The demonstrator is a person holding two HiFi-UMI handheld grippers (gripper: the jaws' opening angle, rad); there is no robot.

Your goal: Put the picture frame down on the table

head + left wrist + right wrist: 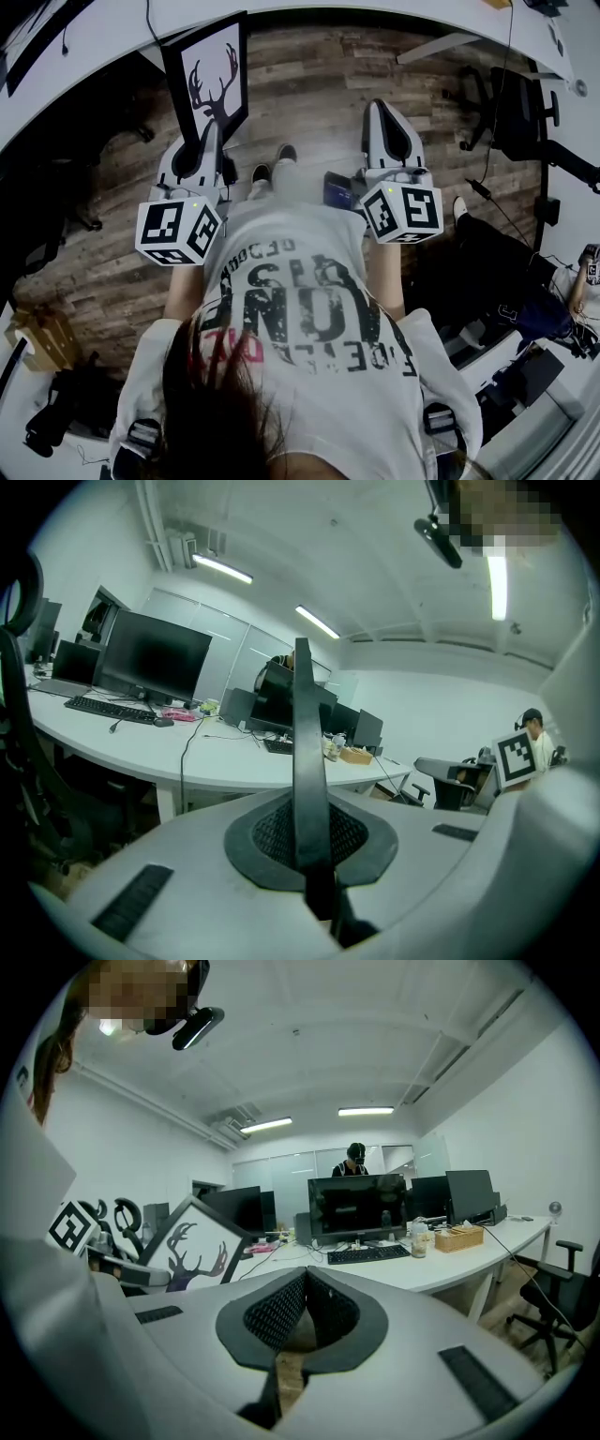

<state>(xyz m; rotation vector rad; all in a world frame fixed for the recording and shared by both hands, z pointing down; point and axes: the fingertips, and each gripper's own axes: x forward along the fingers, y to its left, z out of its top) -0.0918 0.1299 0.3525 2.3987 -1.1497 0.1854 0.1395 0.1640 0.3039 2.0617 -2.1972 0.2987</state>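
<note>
A black picture frame with a deer-antler silhouette on white hangs above the wooden floor, short of the white table. My left gripper is shut on its lower edge. In the left gripper view the picture frame stands edge-on as a dark upright bar pinched between the pads. My right gripper is level with the left one, a body's width to its right, with its jaws shut on nothing. From the right gripper view the picture frame shows tilted at the left.
The curved white table carries monitors, a keyboard and cables. Further along, the table holds a monitor and a tissue box. Office chairs stand to the right. A person stands behind the monitors.
</note>
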